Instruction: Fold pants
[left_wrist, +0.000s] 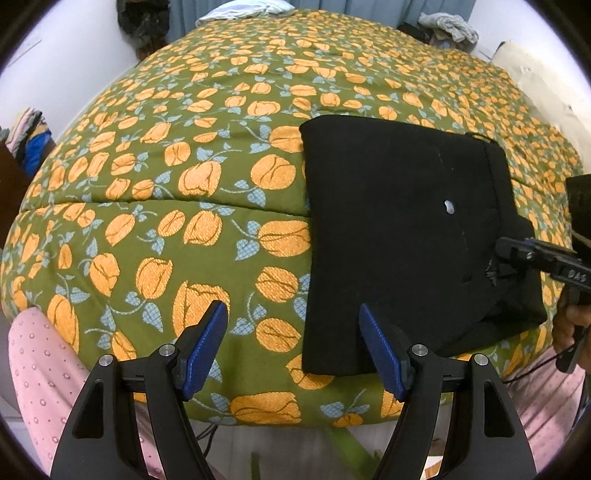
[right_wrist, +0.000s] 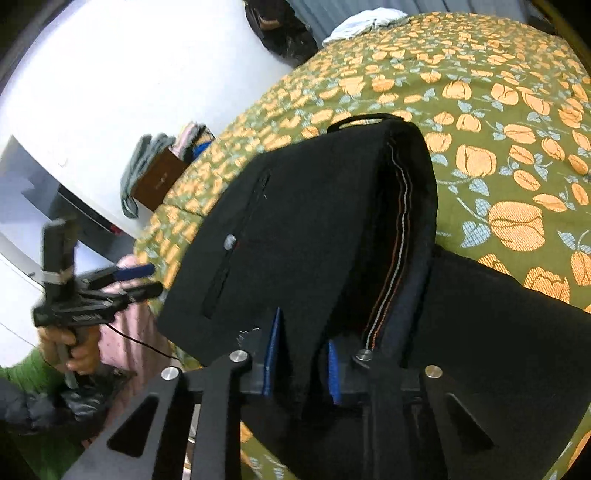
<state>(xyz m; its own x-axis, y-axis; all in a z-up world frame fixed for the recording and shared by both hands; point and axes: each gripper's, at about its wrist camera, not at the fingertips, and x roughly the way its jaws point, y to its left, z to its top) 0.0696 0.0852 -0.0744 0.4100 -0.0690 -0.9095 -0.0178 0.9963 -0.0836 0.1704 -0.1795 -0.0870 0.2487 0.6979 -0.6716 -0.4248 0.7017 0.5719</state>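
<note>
Black pants lie folded on the green bedspread with orange flowers, on the right of the left wrist view. My left gripper is open and empty, just above the near left edge of the pants. My right gripper is shut on the waistband end of the pants, with the top layer raised and its stitched seam showing. The right gripper also shows in the left wrist view at the pants' right edge. The left gripper shows in the right wrist view, off to the left.
A pillow and a heap of clothes lie at the far end of the bed. A brown box with clothes stands by the white wall. Pink dotted cloth hangs at the near bed edge.
</note>
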